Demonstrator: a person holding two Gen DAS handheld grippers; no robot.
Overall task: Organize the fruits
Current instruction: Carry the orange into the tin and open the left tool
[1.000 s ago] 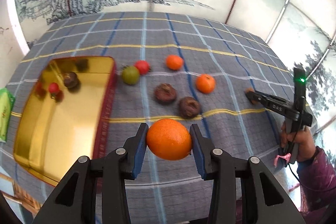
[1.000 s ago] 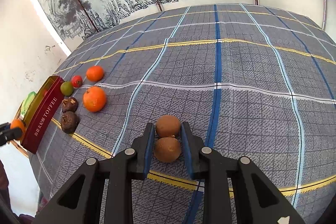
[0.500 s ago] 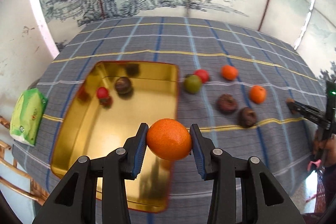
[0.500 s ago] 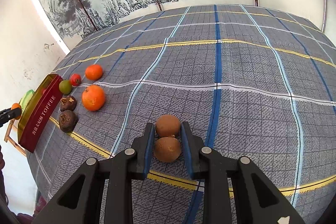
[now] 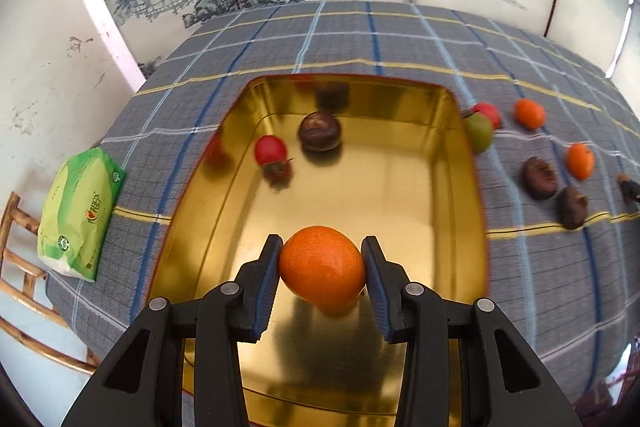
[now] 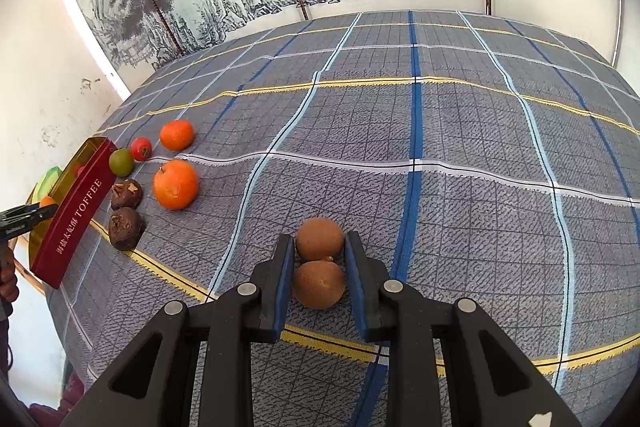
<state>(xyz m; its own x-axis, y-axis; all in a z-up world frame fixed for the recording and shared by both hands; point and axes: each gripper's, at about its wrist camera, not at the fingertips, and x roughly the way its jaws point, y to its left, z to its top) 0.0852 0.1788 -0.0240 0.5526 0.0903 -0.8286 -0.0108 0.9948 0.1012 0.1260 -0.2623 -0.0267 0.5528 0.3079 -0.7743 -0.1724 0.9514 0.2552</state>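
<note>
My left gripper (image 5: 322, 269) is shut on an orange (image 5: 322, 269) and holds it over the near part of the gold tin tray (image 5: 424, 227). In the tray lie a small red fruit (image 5: 271, 150) and a dark brown fruit (image 5: 319, 131). My right gripper (image 6: 318, 267) is shut on two brown fruits (image 6: 319, 283), one behind the other, just above the cloth. On the cloth right of the tray lie a green fruit (image 6: 121, 162), a red fruit (image 6: 141, 148), two oranges (image 6: 175, 183) and two dark brown fruits (image 6: 126, 223).
The tray's red side reads TOFFEE (image 6: 76, 215). A green tissue pack (image 5: 78, 215) lies at the table's left edge, with a wooden chair (image 5: 16, 267) below it. A painted screen stands behind the table. The left gripper shows at the right wrist view's left edge (image 6: 24, 217).
My left gripper has carried the orange leftward from over the cloth to over the tray. The right gripper with its two brown fruits has stayed still.
</note>
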